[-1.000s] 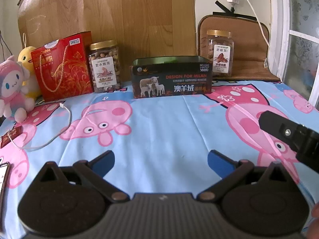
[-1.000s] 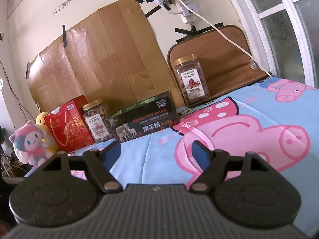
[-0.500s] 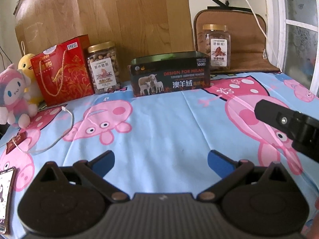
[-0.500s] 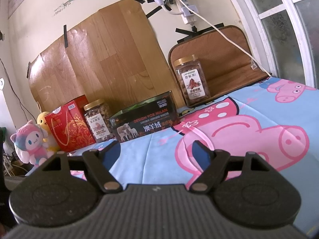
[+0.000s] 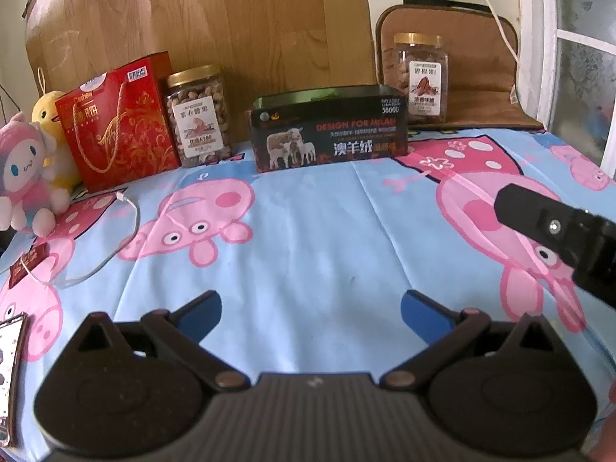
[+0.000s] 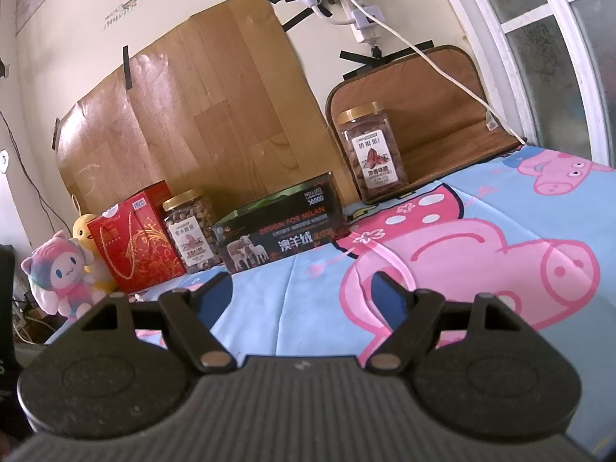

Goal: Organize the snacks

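Note:
Along the back of the bed stand a red gift bag (image 5: 115, 127), a gold-lidded nut jar (image 5: 198, 115), an open dark box with sheep on it (image 5: 327, 134) and a second nut jar (image 5: 421, 77). The right wrist view shows the same row: bag (image 6: 134, 242), jar (image 6: 190, 231), box (image 6: 281, 231), far jar (image 6: 371, 150). My left gripper (image 5: 310, 313) hangs open over the blue cartoon sheet, well short of the box, nothing between its blue pads. My right gripper (image 6: 304, 294) is open and empty too. Its black body (image 5: 558, 238) shows at the right edge of the left view.
Plush toys (image 5: 23, 177) sit at the far left beside the bag. A white cable (image 5: 115, 246) loops over the sheet, and a small red packet (image 5: 27, 265) and a flat card (image 5: 11, 369) lie at the left edge. A brown cushion (image 6: 423, 107) leans against the wall; a window (image 6: 558, 38) stands on the right.
The left wrist view has tilted slightly, so the back row now sits a little higher and nearer the centre. Both grippers stay open and in place.

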Demonstrator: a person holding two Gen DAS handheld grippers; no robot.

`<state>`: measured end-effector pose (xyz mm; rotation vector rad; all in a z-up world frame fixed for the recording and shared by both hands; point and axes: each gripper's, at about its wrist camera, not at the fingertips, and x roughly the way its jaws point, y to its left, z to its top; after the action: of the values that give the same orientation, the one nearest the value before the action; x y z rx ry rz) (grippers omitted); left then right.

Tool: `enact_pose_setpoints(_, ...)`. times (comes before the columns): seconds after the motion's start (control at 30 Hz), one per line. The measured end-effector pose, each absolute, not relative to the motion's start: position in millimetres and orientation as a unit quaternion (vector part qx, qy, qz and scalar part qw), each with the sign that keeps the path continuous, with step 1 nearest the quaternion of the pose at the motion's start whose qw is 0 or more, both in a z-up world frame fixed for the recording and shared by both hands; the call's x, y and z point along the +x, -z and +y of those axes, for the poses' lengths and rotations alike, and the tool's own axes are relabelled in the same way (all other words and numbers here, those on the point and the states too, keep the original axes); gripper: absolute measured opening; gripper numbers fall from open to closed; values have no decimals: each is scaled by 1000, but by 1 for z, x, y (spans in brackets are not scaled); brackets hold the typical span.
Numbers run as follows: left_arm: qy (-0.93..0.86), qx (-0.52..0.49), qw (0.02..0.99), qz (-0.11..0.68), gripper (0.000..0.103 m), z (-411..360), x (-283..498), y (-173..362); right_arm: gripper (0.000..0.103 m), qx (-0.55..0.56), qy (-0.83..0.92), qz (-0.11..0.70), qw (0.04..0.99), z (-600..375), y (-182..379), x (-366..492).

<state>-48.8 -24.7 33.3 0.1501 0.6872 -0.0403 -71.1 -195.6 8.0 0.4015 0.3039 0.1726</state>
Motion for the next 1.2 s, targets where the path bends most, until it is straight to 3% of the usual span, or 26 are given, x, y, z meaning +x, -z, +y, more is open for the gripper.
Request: enact_pose_setpoints(1.2,35,52,927,370,103,-21,-45,-26,81,200,-86,154,964,-196,-6,-69)
